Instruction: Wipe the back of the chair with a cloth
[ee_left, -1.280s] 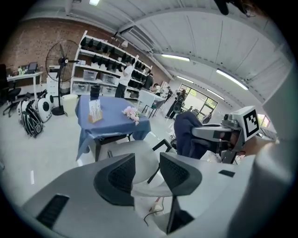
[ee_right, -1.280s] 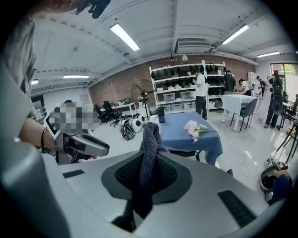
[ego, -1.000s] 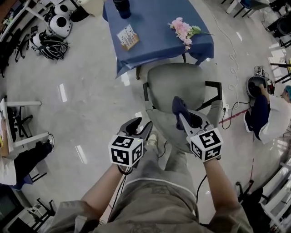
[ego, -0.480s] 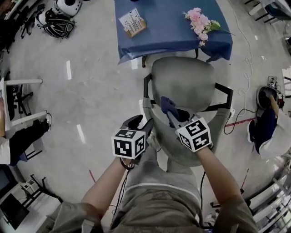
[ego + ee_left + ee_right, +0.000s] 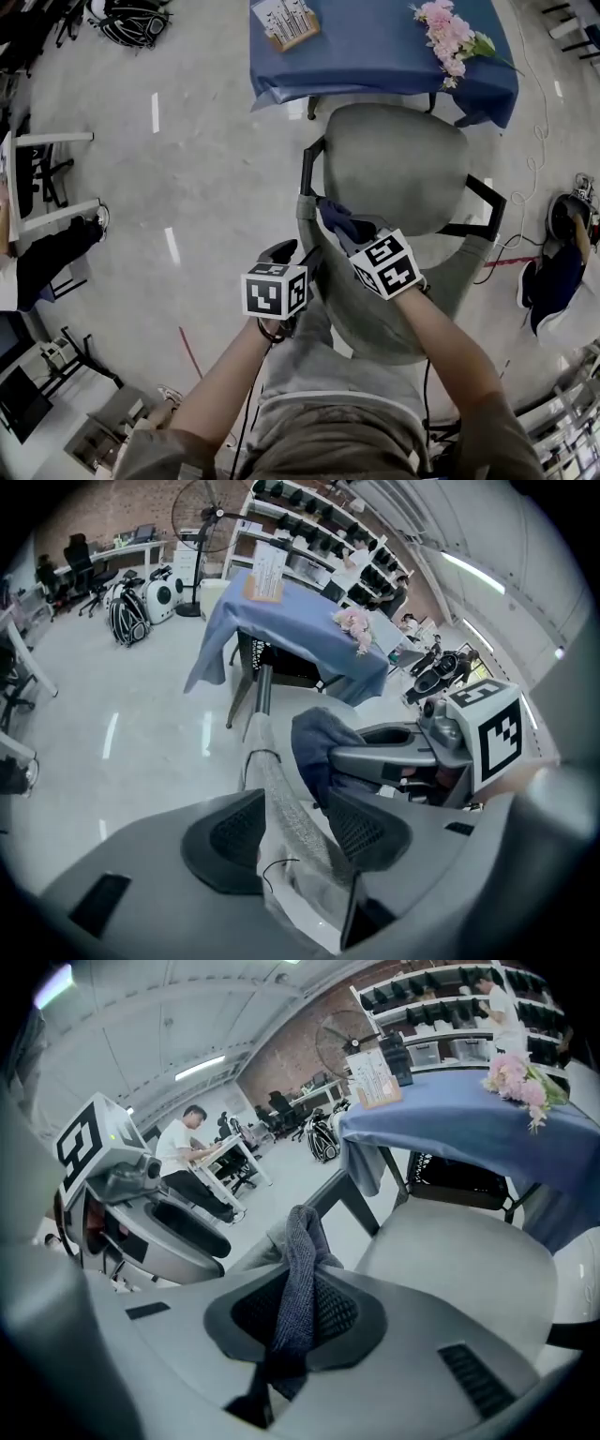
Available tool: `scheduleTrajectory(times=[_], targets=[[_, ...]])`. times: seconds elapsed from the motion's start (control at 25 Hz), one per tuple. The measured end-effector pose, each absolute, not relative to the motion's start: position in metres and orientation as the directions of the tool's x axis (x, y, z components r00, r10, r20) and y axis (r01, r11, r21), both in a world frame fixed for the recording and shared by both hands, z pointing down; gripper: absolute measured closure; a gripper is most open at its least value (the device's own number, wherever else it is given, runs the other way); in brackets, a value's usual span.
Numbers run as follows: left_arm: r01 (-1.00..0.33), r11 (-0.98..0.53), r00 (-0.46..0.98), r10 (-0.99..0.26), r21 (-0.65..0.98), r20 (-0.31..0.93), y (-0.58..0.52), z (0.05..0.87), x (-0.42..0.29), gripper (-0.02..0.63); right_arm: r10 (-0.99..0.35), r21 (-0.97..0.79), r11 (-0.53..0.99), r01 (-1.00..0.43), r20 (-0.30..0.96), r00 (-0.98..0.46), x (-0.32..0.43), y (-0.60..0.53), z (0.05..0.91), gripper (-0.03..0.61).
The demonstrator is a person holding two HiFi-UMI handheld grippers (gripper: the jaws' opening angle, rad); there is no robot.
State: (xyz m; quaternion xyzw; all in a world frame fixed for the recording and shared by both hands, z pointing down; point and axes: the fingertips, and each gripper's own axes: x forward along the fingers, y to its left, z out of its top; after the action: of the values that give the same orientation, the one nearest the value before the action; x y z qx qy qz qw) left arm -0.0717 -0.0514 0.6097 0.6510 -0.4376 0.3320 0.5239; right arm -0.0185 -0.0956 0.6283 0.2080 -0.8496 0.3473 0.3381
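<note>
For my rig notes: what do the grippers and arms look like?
The left gripper and right gripper are grey, with dark tongs and a white cube of black square markers each. Thin black cables follow the forearms; short greyish sleeves. The left tongs are opening, chair back between them.

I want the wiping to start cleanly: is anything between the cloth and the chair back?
Nothing visible. The cloth, shut in the right tongs, hangs close by the chair back's top edge; contact is unclear. The left tongs, opening, straddle that edge alongside, not in the cloth's path.
</note>
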Motion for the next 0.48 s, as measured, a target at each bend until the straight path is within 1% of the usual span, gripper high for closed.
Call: scheduleTrajectory(times=[0.32, 0.4, 0.48], targets=[[-0.915, -0.015, 0.398, -0.196, 0.403, 0.896, -0.041, 0.636, -0.073, 0.388, -0.030, -0.488, 0.675, -0.554, 0.732, -0.681, -0.040, -0.081, 0.679, 0.517], [-0.907, -0.009, 0.414, -0.196, 0.420, 0.889, -0.041, 0.637, -0.071, 0.414, 0.020, -0.509, 0.676, -0.532, 0.735, -0.678, -0.045, -0.068, 0.691, 0.518], [-0.905, -0.009, 0.419, -0.196, 0.425, 0.887, -0.041, 0.638, -0.069, 0.425, 0.086, -0.540, 0.683, -0.492, 0.728, -0.680, -0.049, -0.051, 0.697, 0.518]])
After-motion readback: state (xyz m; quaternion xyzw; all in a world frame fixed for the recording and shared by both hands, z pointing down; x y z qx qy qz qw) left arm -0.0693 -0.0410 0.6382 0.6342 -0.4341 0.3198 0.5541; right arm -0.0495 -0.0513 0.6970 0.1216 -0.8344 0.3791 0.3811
